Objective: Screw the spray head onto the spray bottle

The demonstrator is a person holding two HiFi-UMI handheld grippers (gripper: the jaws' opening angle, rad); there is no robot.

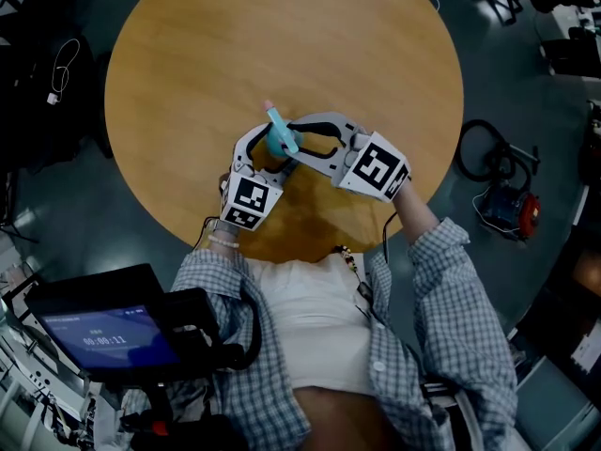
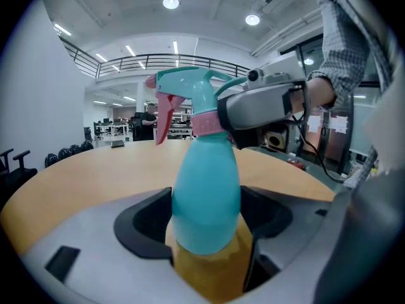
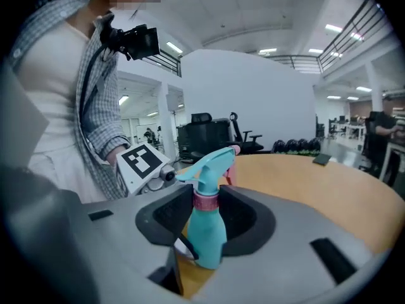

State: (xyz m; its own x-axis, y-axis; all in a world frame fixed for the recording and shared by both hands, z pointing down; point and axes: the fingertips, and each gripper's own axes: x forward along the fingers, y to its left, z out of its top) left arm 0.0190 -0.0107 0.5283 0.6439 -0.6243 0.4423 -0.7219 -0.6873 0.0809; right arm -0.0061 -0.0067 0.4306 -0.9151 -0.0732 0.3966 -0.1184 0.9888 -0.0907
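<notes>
The left gripper [image 2: 206, 223] clamps the teal plastic spray bottle [image 2: 205, 179] steady so the right gripper [image 3: 206, 202], clenched on the pink-collared teal spray head [image 3: 212, 164], can twist it.

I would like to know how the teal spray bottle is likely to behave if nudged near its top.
The spray bottle looks like smooth plastic, so it is probably light and fairly stiff; its fill is hidden. Its tapering body might slip in the left tool. Tall, with the spray head overhanging, it would likely tip rather than slide.
</notes>
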